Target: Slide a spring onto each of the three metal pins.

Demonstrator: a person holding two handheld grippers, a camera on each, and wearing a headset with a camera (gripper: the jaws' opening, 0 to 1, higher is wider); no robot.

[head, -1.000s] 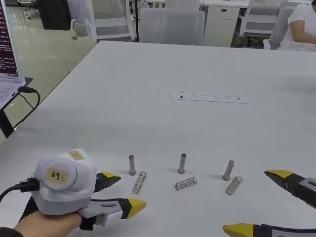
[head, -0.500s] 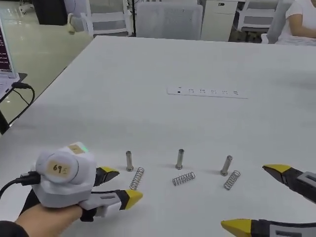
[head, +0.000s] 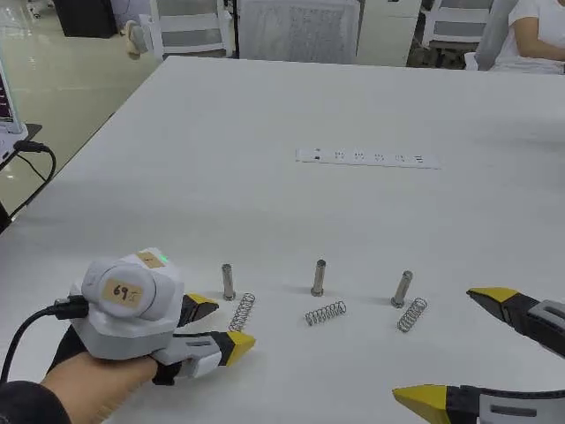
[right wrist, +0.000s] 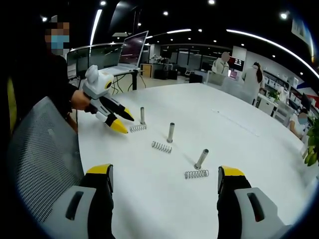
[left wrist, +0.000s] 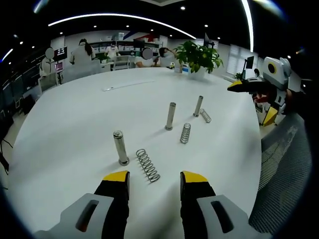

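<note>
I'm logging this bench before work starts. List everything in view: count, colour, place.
table: one, white, under everything
metal pins: three, silver, upright in a row near the front
springs: three, silver, lying flat, one beside each pin
power strip: one, white, mid-table beyond the pins
chairs: several, white and grey, past the far edge
seated person: one, white top, far right corner
left hand-held gripper: one, white with yellow tips, open, beside the left spring
right hand-held gripper: one, yellow tips, open wide, right of the right spring

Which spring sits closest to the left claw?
The leftmost spring, just ahead of the left claw, beside the left pin; the other two lie farther right.
</note>
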